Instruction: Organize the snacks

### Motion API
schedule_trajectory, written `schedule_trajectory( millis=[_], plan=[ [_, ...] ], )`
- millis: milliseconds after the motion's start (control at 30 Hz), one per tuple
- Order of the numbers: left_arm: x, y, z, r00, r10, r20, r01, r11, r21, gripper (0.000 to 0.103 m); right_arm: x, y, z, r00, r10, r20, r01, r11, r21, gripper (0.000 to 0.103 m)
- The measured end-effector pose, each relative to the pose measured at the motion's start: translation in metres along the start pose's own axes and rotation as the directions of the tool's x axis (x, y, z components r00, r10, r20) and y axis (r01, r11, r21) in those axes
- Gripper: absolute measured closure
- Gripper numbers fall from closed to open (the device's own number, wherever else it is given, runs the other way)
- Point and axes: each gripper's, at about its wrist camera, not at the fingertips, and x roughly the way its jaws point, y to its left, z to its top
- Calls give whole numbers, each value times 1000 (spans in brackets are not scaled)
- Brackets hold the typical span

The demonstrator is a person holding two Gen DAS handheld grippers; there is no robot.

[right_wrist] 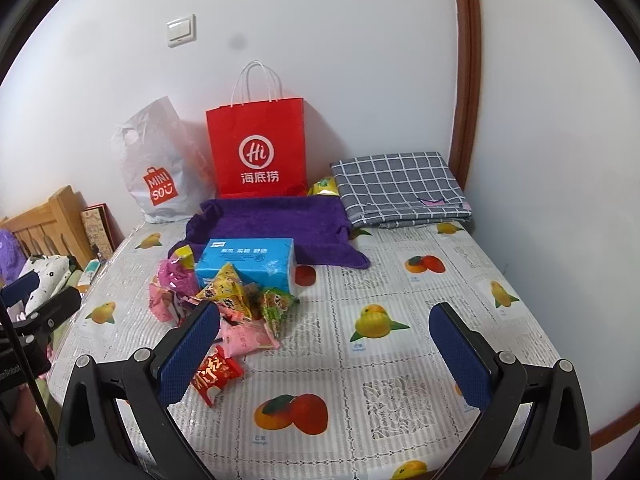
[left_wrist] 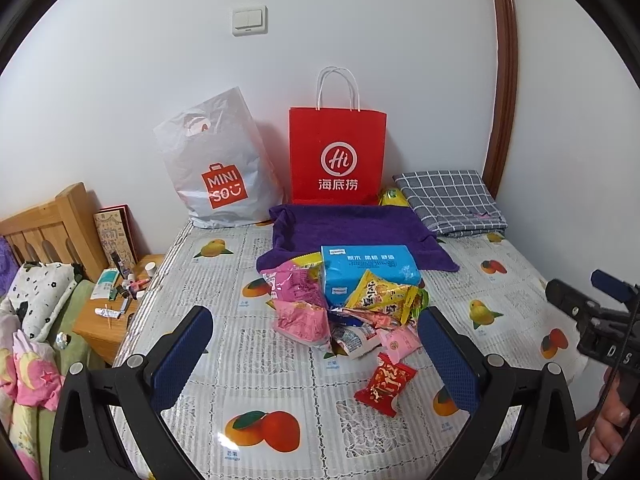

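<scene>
A heap of snack packets (left_wrist: 352,304) (right_wrist: 228,300) lies mid-table: pink ones, yellow ones, a green one, and a blue tissue pack (left_wrist: 370,270) (right_wrist: 248,262) on top at the back. A red packet (left_wrist: 386,386) (right_wrist: 214,374) lies nearest me, apart from the heap. My left gripper (left_wrist: 316,332) hovers open above the table just short of the heap, nothing between its fingers. My right gripper (right_wrist: 326,328) is open too, over bare tablecloth to the right of the snacks. A red paper bag (left_wrist: 338,156) (right_wrist: 258,152) stands against the wall.
A purple towel (left_wrist: 352,232) (right_wrist: 280,222) lies behind the heap, with a white plastic bag (left_wrist: 220,168) (right_wrist: 158,172) and a folded checked cloth (left_wrist: 450,202) (right_wrist: 398,188) at the back. A wooden nightstand (left_wrist: 106,320) with small items stands left of the table.
</scene>
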Motion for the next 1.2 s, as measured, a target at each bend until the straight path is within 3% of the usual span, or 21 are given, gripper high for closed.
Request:
schedule_trajectory(
  millis=[600, 933, 1200],
  plan=[
    [-10, -1, 3, 1000, 9, 20, -9, 1000, 18, 0, -1, 8, 0, 1000, 10, 17, -9, 999, -31, 0],
    [-8, 0, 4, 999, -37, 8, 37, 999, -4, 0, 7, 6, -2, 1000, 5, 1, -5, 999, -32, 0],
    [-2, 11, 5, 999, -43, 7, 43, 999, -26, 0, 7, 11, -3, 998, 55, 33, -54, 998, -44, 0]
  ],
)
